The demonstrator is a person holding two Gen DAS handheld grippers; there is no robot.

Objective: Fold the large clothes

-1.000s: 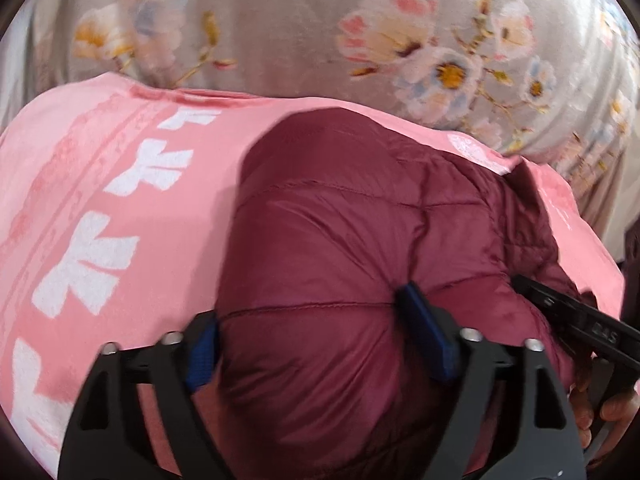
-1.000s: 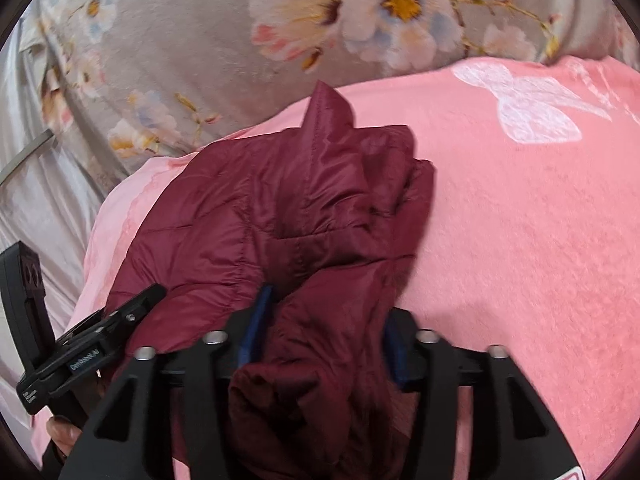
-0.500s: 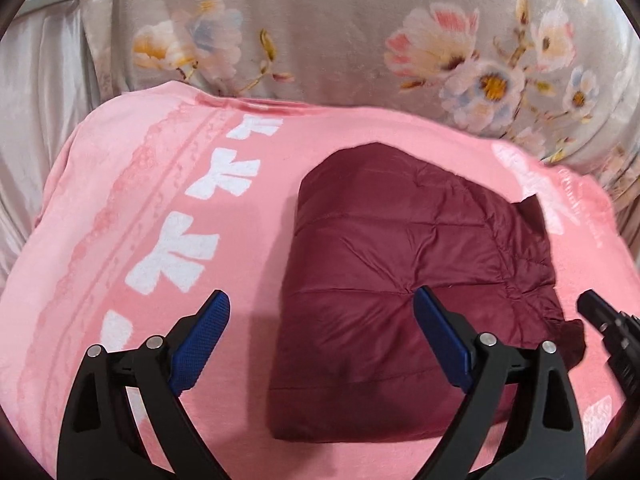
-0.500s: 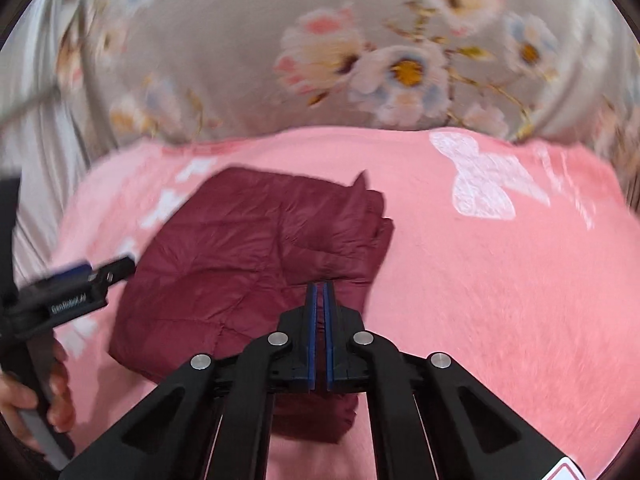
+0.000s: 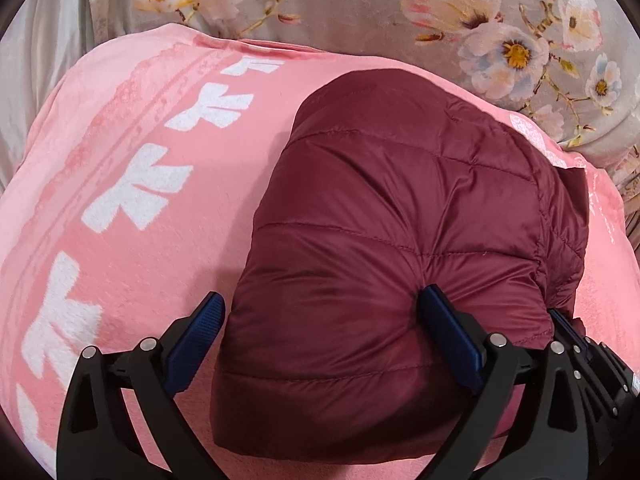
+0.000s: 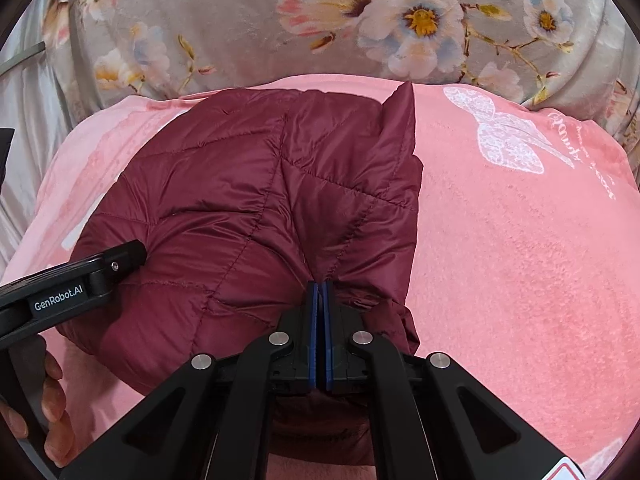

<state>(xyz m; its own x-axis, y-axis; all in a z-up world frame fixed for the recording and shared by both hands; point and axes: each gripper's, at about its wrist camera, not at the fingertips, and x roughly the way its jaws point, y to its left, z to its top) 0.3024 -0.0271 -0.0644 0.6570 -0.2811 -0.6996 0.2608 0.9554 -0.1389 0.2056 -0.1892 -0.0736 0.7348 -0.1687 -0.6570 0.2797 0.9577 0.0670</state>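
The maroon puffer jacket [image 5: 384, 240] sits between the spread fingers of our left hand-held gripper [image 5: 320, 320], which has come back down onto it. Our right hand-held gripper [image 6: 320, 292], clenched empty a moment ago, presses its tips into the jacket's near edge. The bundle lies folded and puffy on the pink blanket [image 6: 520, 260], so we judge we are compacting it.

jacket [image 6: 256, 216] near edge hidden behind hand-held gripper [image 6: 319, 292]
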